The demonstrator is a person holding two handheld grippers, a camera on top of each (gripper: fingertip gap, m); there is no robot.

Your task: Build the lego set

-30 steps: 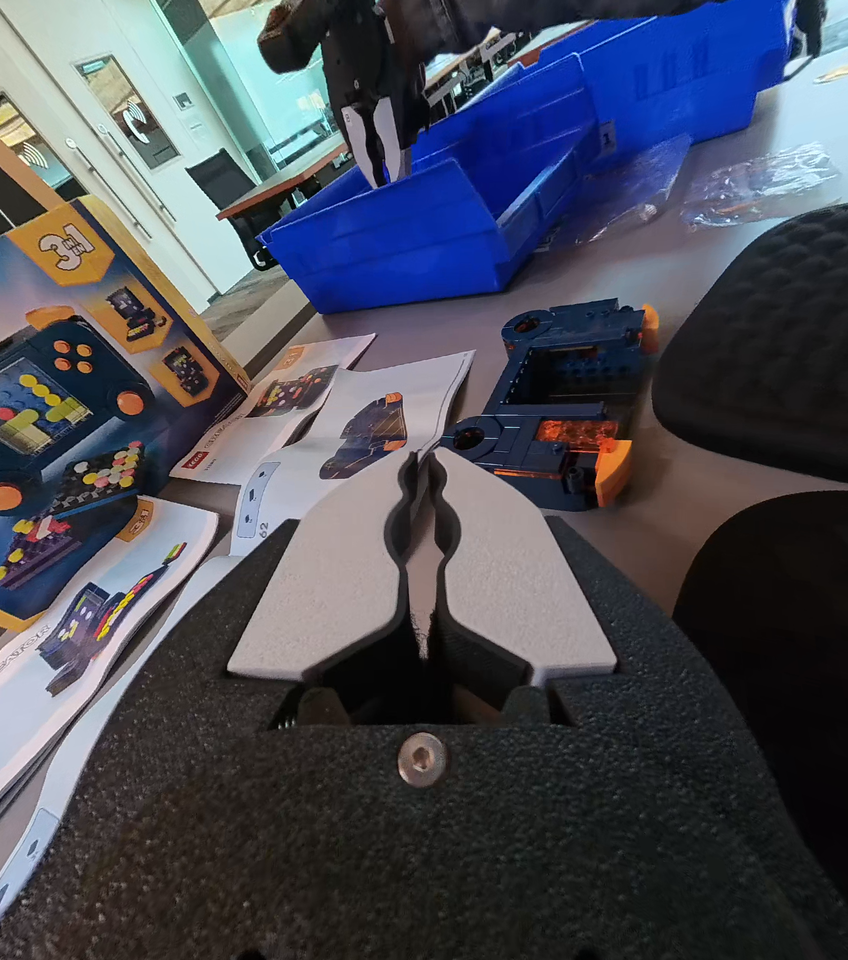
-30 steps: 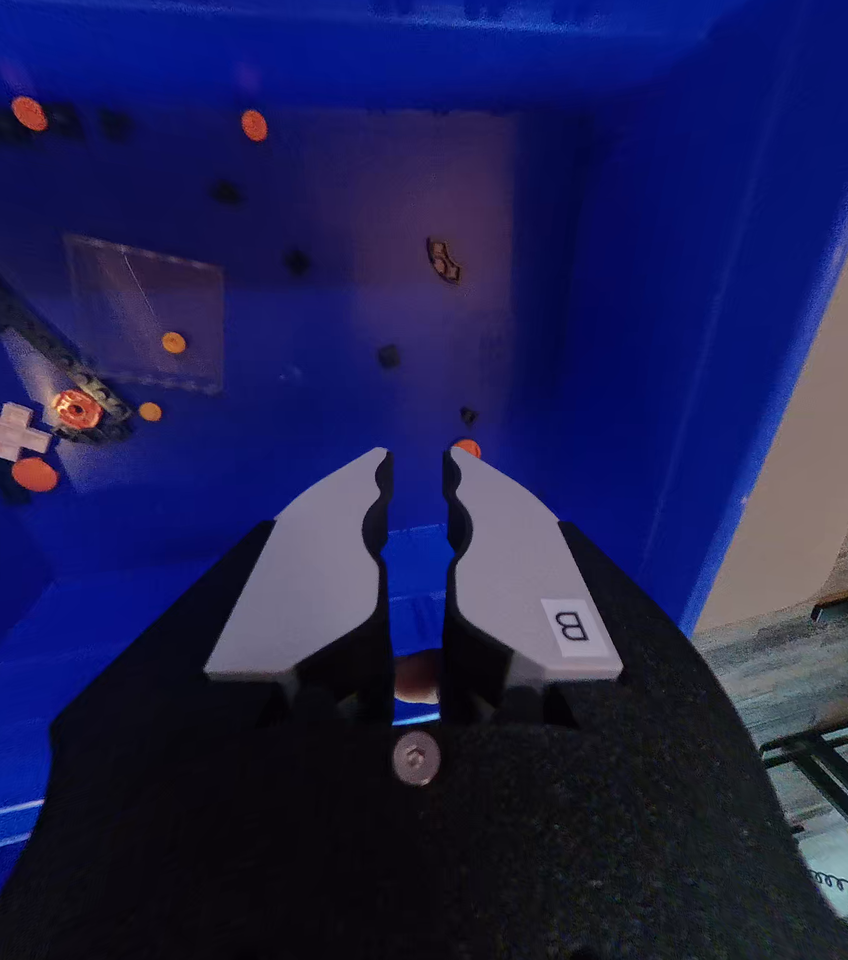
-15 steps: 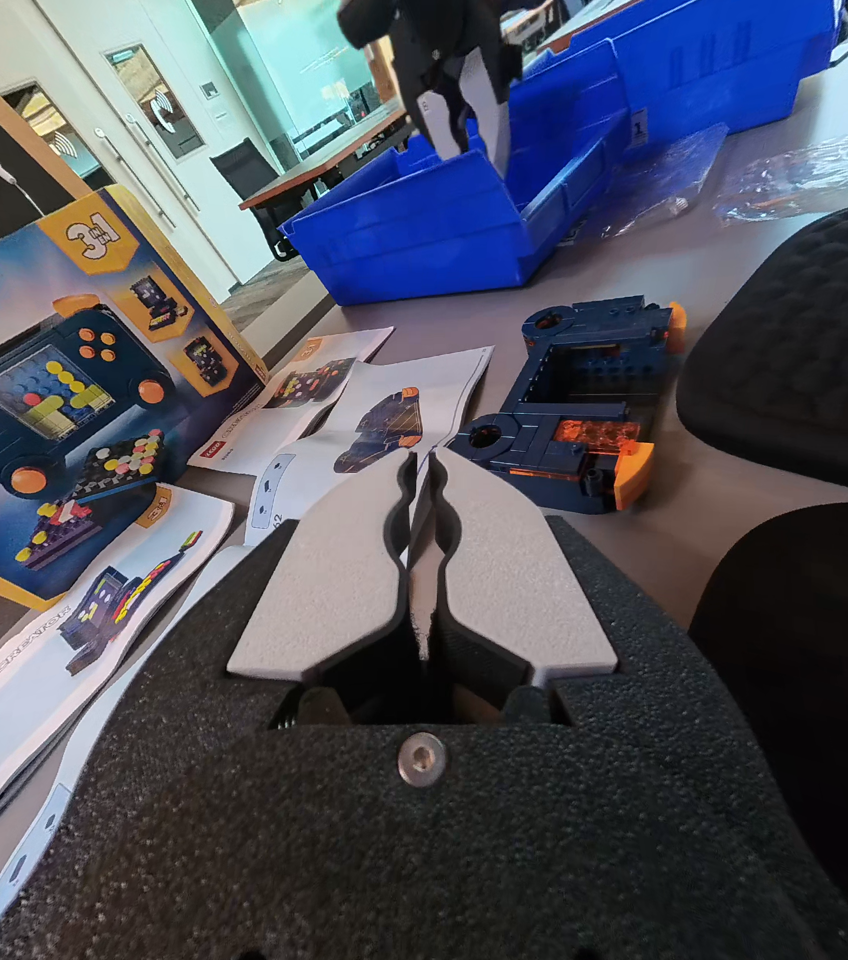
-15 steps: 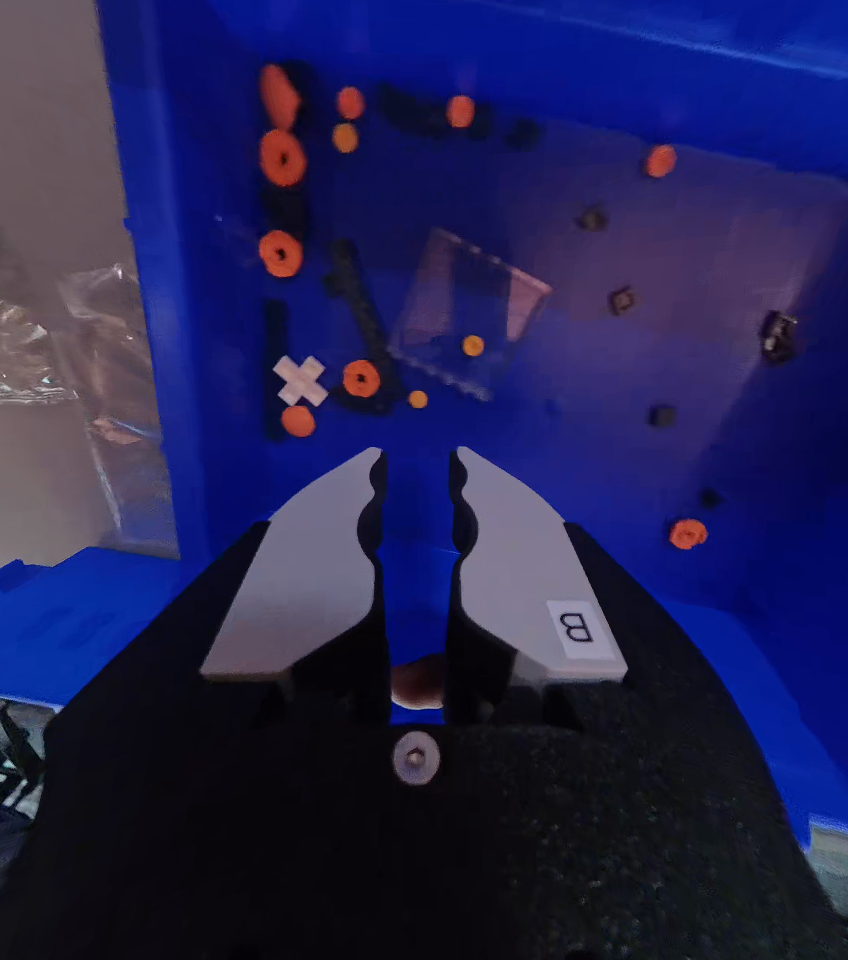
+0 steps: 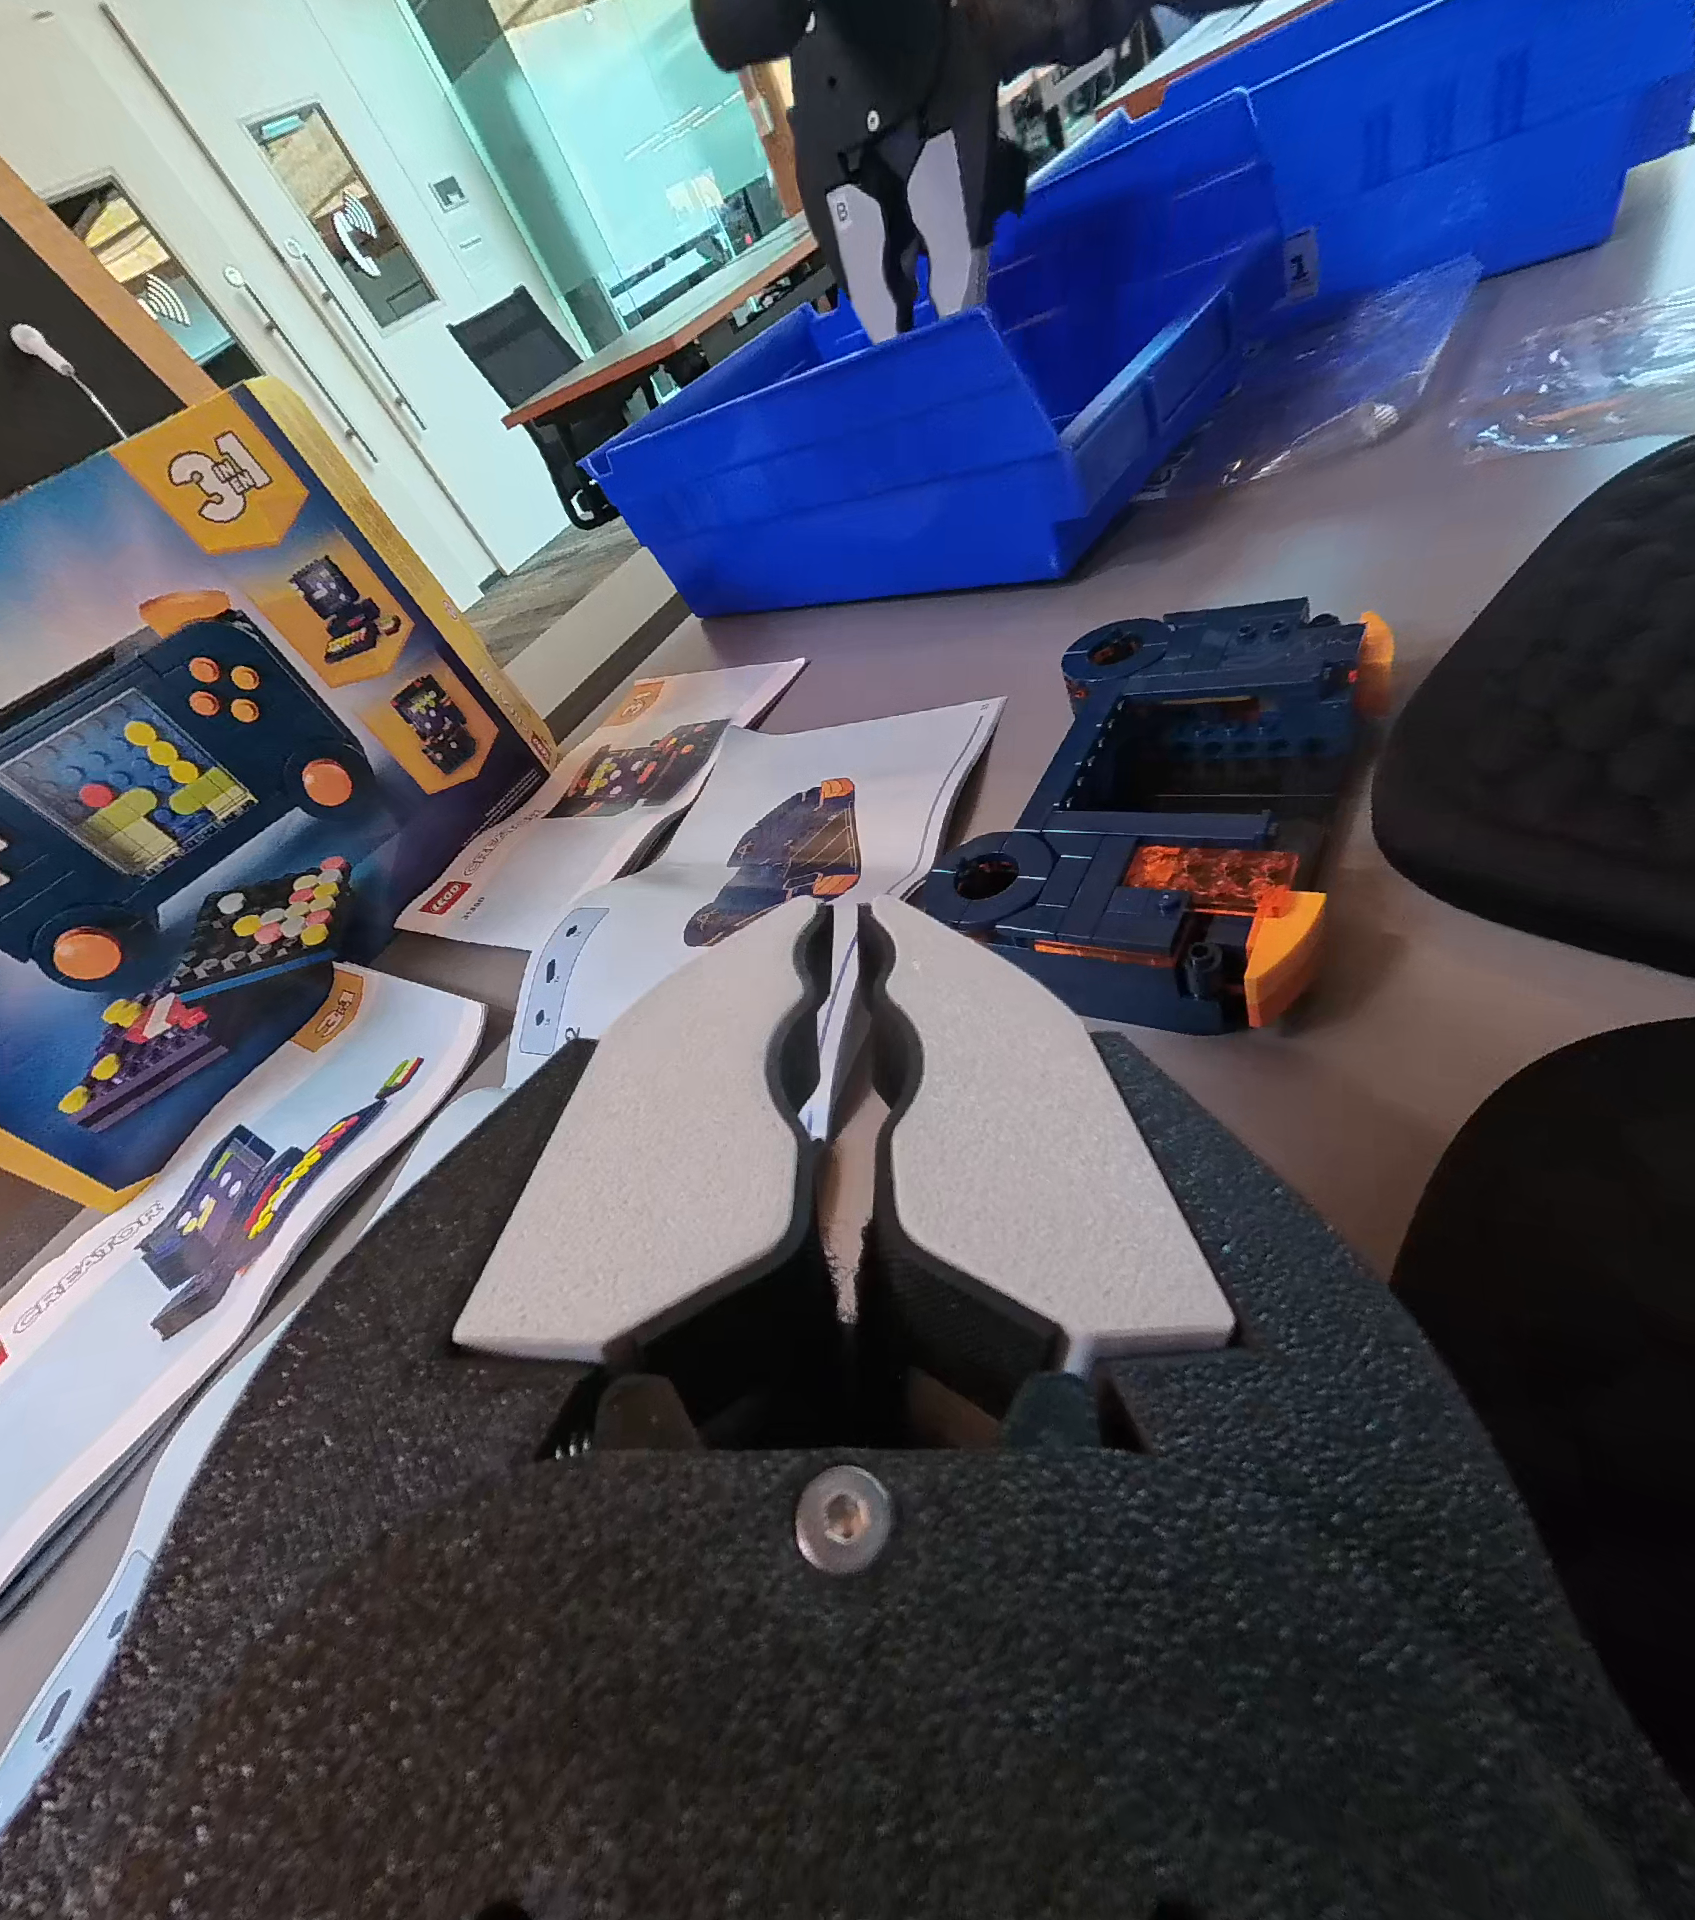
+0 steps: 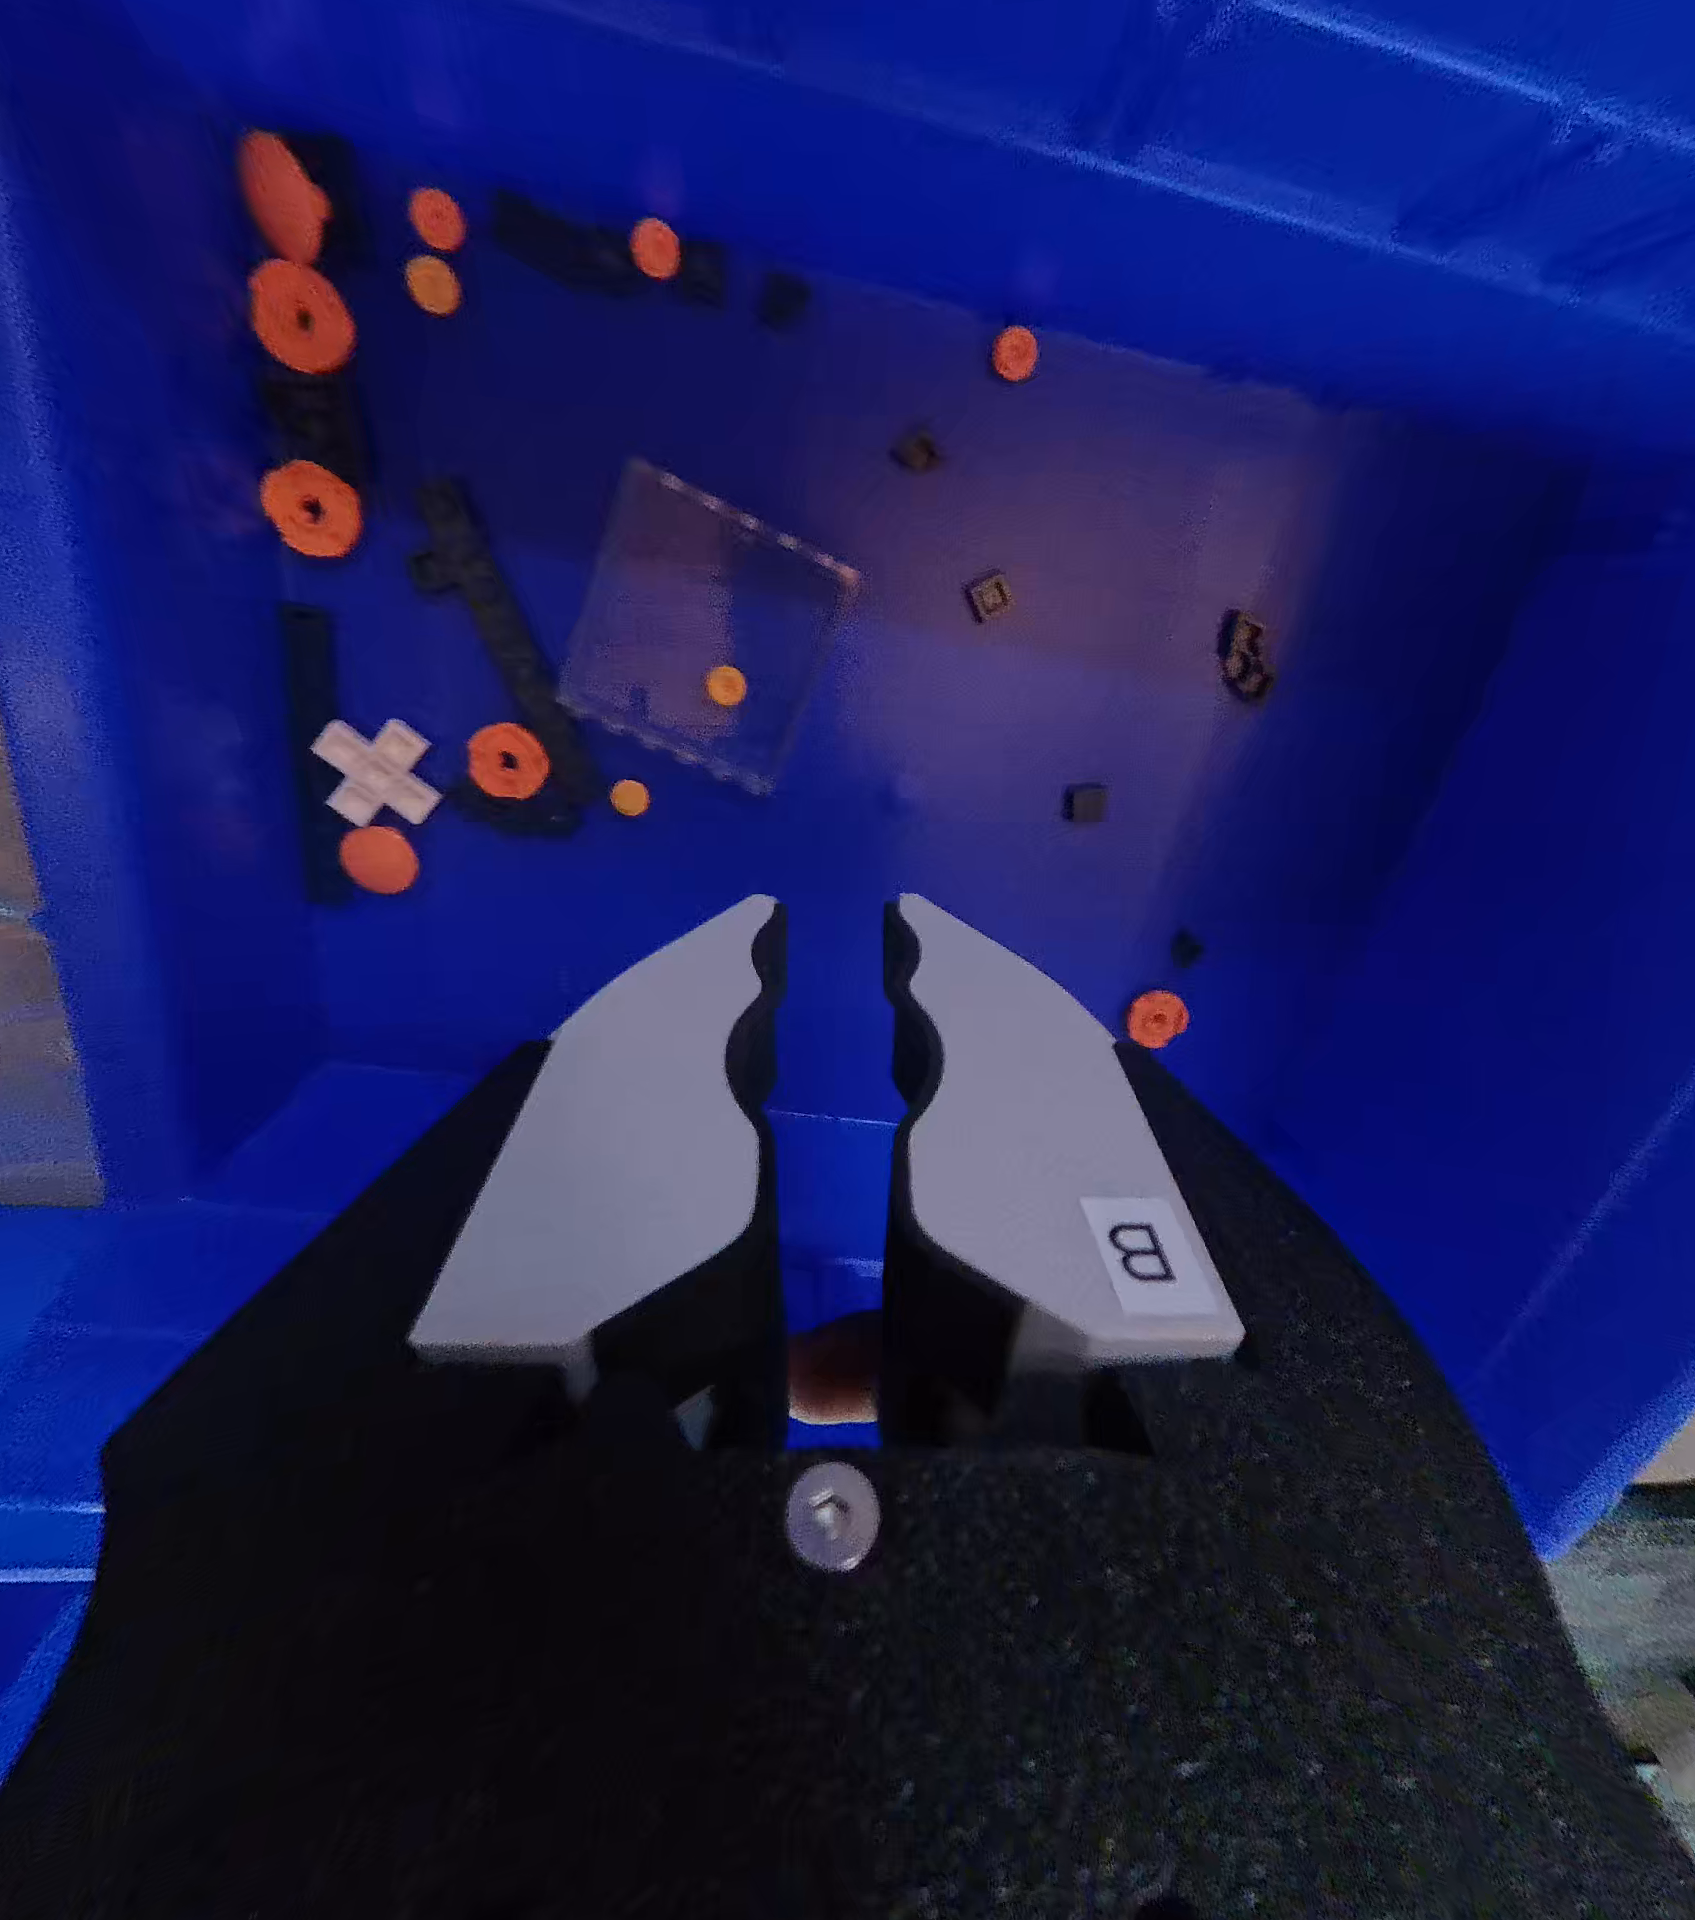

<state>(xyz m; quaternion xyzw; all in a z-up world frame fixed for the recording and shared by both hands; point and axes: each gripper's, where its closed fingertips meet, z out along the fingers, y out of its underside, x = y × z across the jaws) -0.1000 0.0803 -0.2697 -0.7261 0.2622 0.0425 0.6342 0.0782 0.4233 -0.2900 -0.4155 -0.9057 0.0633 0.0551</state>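
Our right gripper (image 6: pixel 832 914) hangs over the blue bin (image 6: pixel 1445 312), pointing down into it. Its two fingers are a little apart and nothing is between them. Our left gripper (image 5: pixel 848 920) rests low over the table (image 5: pixel 1394 1091). Its fingers look almost pressed together. A thin white edge shows in the slit, but we cannot tell if they pinch it or if it is just paper lying behind.

The loose pieces lie on the bin floor. Toward 11 o'clock from our right fingertips sits a white cross piece (image 6: pixel 375 771), with orange round pieces (image 6: pixel 507 761) next to it. A clear square plate (image 6: pixel 708 623) lies toward 12 o'clock, turned a bit so one corner points to 3 o'clock. A long dark strip (image 6: pixel 500 634) runs from 11 o'clock down to 5 o'clock.

We think these bits are light, hard and smooth, so they can slip or pop away. The clear plate lies flat, so it should be taken by two opposite edges. The strip is best pinched across its thin middle.

The half-built dark blue model (image 5: pixel 1175 831) lies flat on the table, at 1 o'clock from our left fingertips. Its long side runs from 7 o'clock to 1 o'clock, with orange corners (image 5: pixel 1279 956) on its right side. It could break if squeezed hard, so we would hold it by its thick outer frame.
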